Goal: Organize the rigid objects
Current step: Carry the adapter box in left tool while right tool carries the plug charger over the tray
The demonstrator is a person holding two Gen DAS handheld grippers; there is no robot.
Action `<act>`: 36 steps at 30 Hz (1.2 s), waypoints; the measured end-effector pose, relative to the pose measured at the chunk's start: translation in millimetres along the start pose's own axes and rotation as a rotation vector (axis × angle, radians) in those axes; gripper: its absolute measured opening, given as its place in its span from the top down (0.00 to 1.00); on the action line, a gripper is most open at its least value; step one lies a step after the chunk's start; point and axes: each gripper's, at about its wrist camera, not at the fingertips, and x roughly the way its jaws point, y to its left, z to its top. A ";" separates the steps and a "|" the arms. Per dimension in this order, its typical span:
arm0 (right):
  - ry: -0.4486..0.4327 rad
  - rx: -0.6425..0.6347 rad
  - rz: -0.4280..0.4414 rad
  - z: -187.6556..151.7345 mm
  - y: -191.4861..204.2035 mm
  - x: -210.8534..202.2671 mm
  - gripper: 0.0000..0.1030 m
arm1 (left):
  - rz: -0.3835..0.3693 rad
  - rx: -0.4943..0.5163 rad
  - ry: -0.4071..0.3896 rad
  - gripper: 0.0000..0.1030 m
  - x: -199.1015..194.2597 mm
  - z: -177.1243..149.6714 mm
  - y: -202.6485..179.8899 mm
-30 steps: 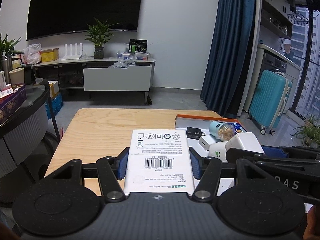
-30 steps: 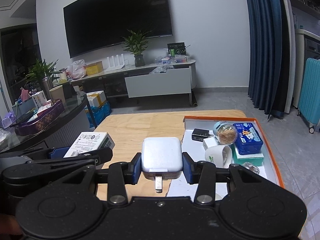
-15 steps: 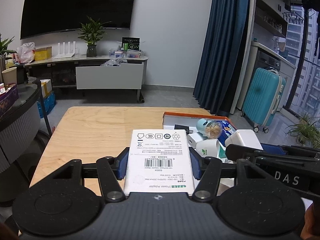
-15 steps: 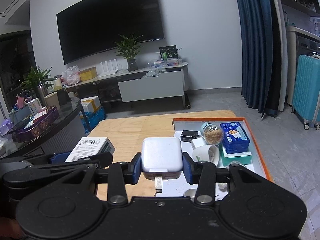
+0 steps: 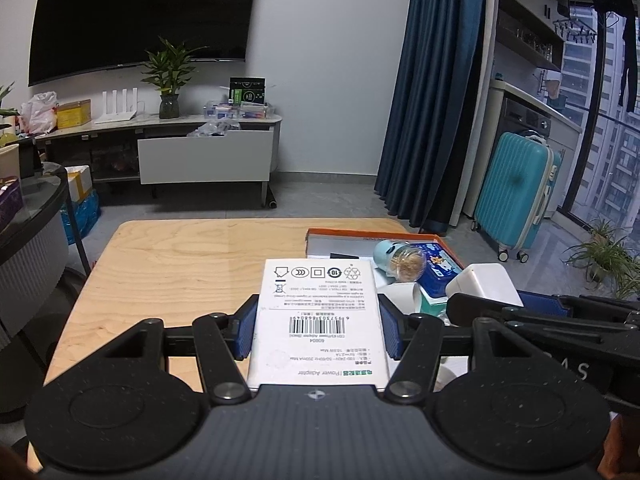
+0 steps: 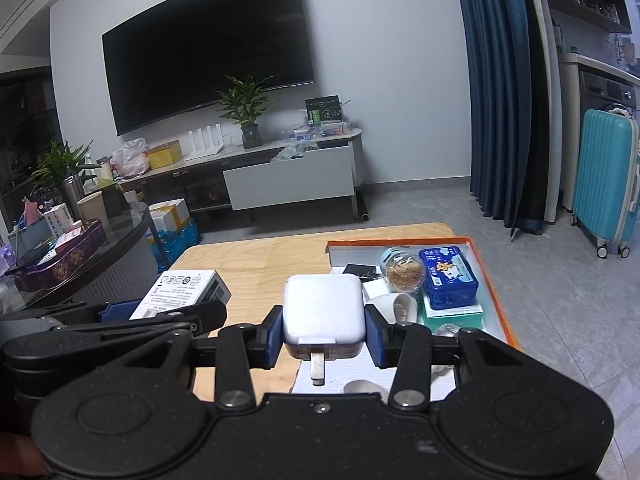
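A: Our left claw is clamped on the white cardboard power-adapter box, long axis running toward 12 o'clock over the pale wooden worktop.

B: And our right claw grips the white square plastic charger, prong toward 6. The orange-rimmed tray of items lies at 2 o'clock from it, so we judge the right hand nearer.

right gripper clamped white charger | above table's right side, beside orange tray | left gripper gripped white box
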 end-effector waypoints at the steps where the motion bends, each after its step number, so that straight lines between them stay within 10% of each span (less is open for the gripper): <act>1: -0.001 0.001 -0.002 -0.2 -1.2 -0.3 0.51 | 0.000 0.002 0.000 0.42 0.4 0.0 -1.0; 36: -0.007 0.048 -0.087 5.1 -50.1 3.5 0.51 | -0.084 0.028 0.053 0.42 29.1 1.6 -23.4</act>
